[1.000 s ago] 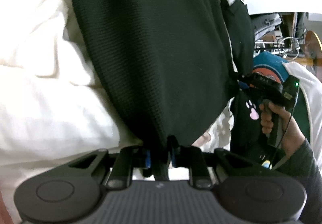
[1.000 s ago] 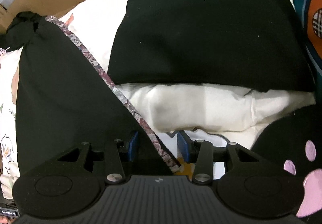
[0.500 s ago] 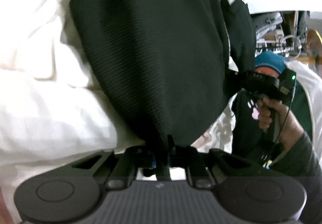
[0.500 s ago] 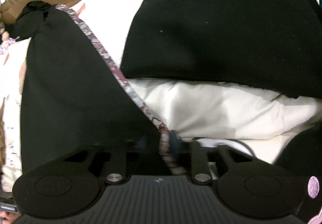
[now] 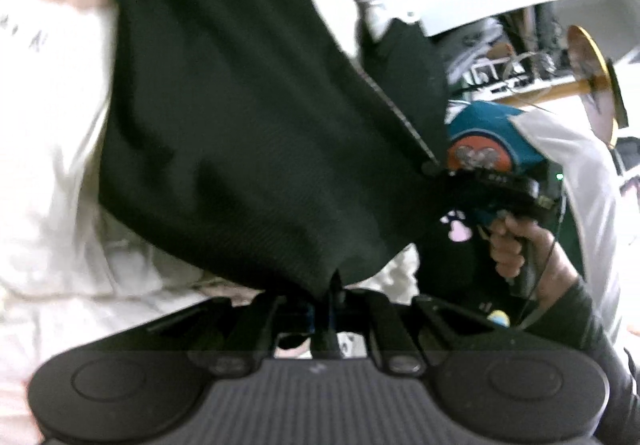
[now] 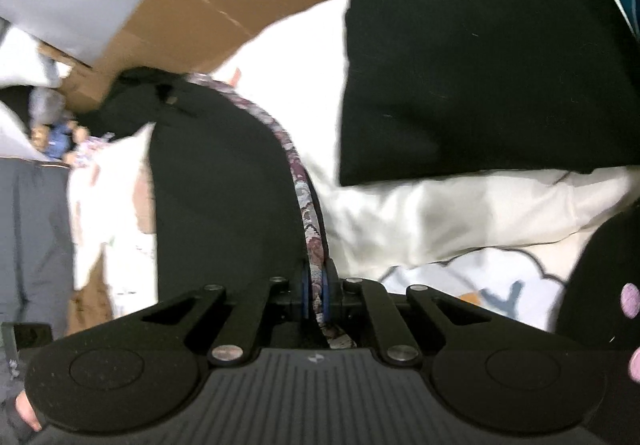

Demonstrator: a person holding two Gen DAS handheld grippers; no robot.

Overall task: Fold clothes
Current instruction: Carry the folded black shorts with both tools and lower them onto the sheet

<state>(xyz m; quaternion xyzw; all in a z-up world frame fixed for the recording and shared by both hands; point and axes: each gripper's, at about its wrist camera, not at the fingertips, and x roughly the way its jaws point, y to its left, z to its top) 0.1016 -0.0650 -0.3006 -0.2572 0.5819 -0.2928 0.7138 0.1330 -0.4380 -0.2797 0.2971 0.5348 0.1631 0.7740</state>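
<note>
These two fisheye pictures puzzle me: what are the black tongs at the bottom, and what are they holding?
No robot here: a person carries one pair of tongs in each hand, each with its own camera looking along its fingers. In the left view, the left tongs are shut on a corner of a black garment; the right tongs grip its other end. In the right view, they pinch its patterned trim. Beneath lie white fabric and another black garment.

A cluttered room used for sorting laundry, home or workroom unclear.

Heaped garments cover the surface: white clothing (image 5: 48, 173), a black folded piece (image 6: 472, 77), a teal printed top (image 5: 492, 133). Flattened cardboard boxes (image 6: 224, 1) lean behind, and wire racks (image 5: 500, 69) crowd the background.
</note>
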